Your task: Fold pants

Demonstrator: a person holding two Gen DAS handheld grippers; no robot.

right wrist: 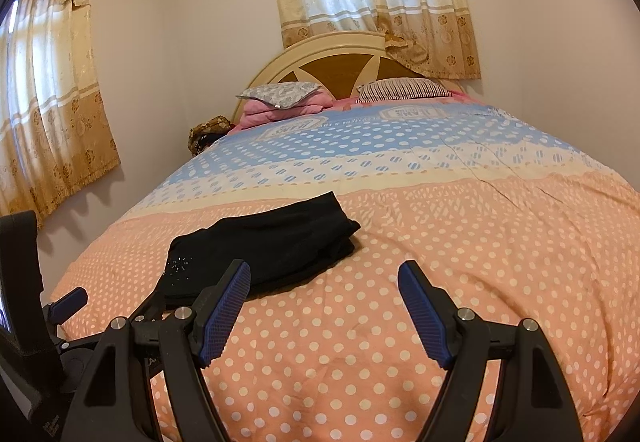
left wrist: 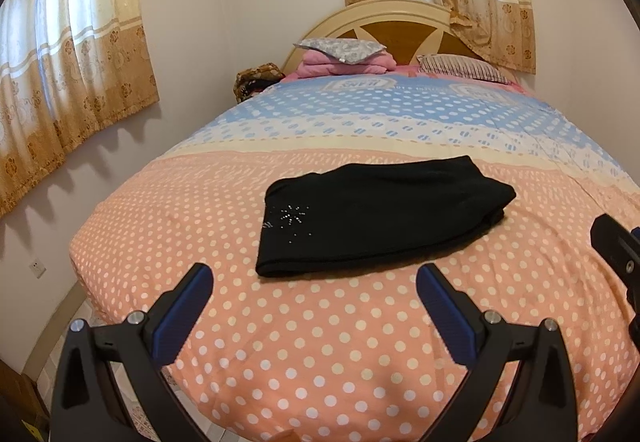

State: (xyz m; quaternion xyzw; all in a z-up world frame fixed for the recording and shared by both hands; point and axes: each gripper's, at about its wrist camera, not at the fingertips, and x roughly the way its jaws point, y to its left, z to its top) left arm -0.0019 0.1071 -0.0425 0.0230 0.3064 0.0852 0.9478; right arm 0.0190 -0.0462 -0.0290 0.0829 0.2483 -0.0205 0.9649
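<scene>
Pants [left wrist: 380, 217], black and already doubled into a compact, thick slab, lie on the peach polka-dot part of the bedspread [left wrist: 320, 342], towards the near end of the bed and well short of the pillows [left wrist: 460, 67] at the headboard [left wrist: 384, 25]. The bundle's long axis runs across the bed, left to right, tilting slightly away on the right. Its left end carries a small spray of sequins [left wrist: 292, 219]; its right end shows stacked layers where the fabric has been turned over on itself, which suggests that the folding is done or nearly so.

The left hand-held gripper [left wrist: 314, 302] hangs just near of the pants, its blue-padded fingers [left wrist: 188, 314] spread apart with nothing between them. The right hand-held gripper [right wrist: 324, 306] is likewise spread and empty, off the bundle's near right corner and over bare bedspread; in its own view the left finger overlaps the dark fabric only by line of sight. Neither tool touches the garment.

Both tools appear to stand clear so that the bundle rests undisturbed and can be checked. The flat, soft bedspread gives the fold a broad surface to settle on. Another fold, if one is wanted, would probably bring one short end across to the other.
</scene>
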